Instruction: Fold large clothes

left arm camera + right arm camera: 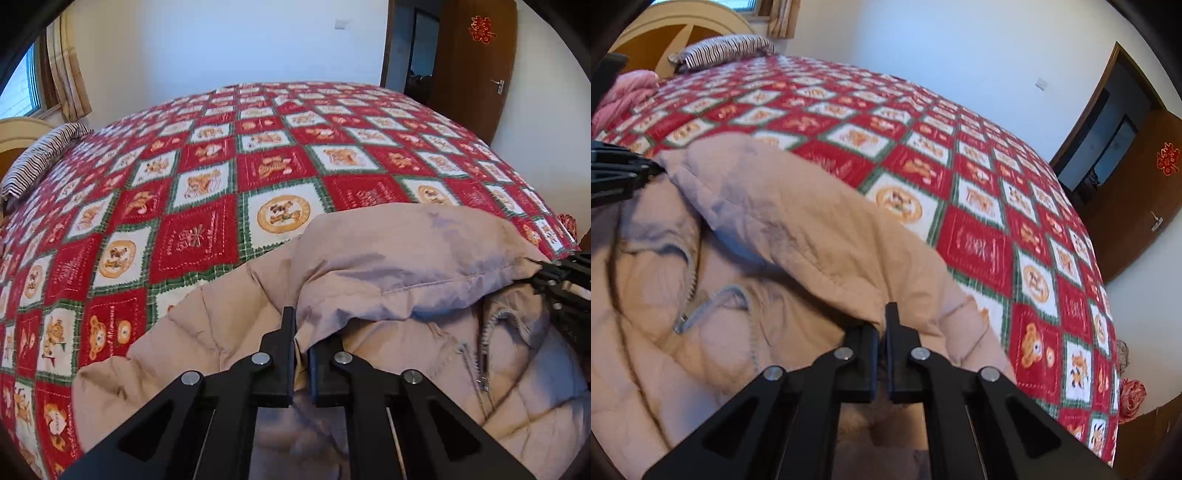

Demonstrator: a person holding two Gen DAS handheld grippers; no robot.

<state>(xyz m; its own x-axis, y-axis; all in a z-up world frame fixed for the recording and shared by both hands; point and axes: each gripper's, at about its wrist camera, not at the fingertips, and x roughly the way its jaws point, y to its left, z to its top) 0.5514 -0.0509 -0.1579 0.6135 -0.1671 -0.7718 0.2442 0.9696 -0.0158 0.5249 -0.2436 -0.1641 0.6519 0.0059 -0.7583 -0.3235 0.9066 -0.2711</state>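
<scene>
The puffy beige quilted zip-up jacket (pixel 388 266) lies on the bed's red-and-white checked blanket (pixel 207 177), its hood edge pinched at each side by the clenched left hand-held gripper (pixel 302 332) and right hand-held gripper (pixel 882 328). This looks like the hood-folding step; next, both should carry the hood down over the chest together, keeping the fabric taut.

The beige jacket (pixel 388 258) was matt, puffy quilted cloth with a metal zipper (pixel 482 373). The bedspread (pixel 207 192) looked like soft printed fabric. Each claw (pixel 302 332) was matt black plastic with shiny metal rivets. The door (pixel 476 74) was smooth wood.
</scene>
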